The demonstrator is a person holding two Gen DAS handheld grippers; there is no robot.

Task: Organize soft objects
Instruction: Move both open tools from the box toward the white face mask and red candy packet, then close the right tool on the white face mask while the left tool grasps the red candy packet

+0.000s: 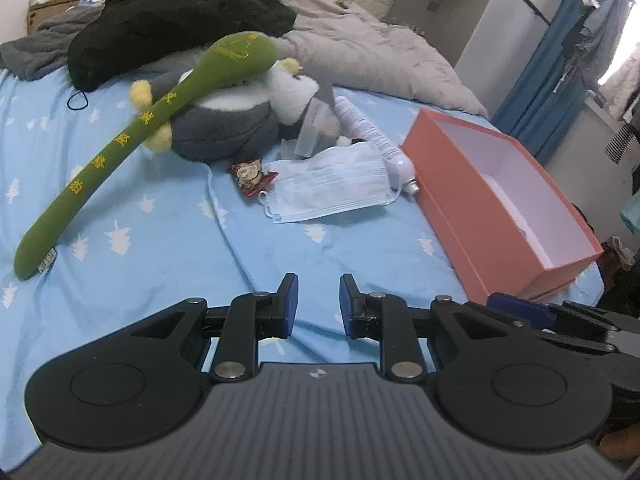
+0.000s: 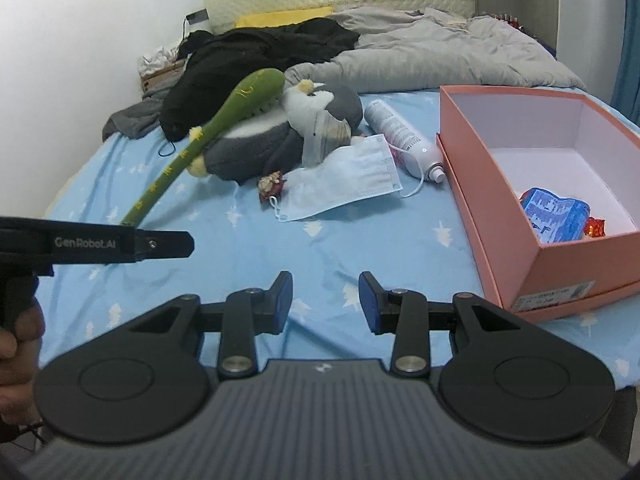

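Observation:
A long green plush snake (image 1: 120, 148) (image 2: 224, 116) leans over a grey and white plush penguin (image 1: 232, 124) (image 2: 280, 128) on the blue bed sheet. A blue face mask (image 1: 328, 184) (image 2: 344, 176) lies in front of the penguin. A small red snack packet (image 1: 250, 174) (image 2: 272, 186) lies beside the mask. An open orange box (image 1: 496, 216) (image 2: 476, 196) at the right holds a blue packet (image 2: 554, 216) and a red item (image 2: 596, 227). My left gripper (image 1: 318, 294) is open and empty above the sheet. My right gripper (image 2: 325, 294) is open and empty, left of the box.
A white spray bottle (image 1: 376, 136) (image 2: 404, 136) lies between the mask and the box. A black garment (image 1: 168, 20) (image 2: 256, 56) and a grey duvet (image 1: 368, 52) (image 2: 440, 52) are piled at the back. The bed edge is near on the right.

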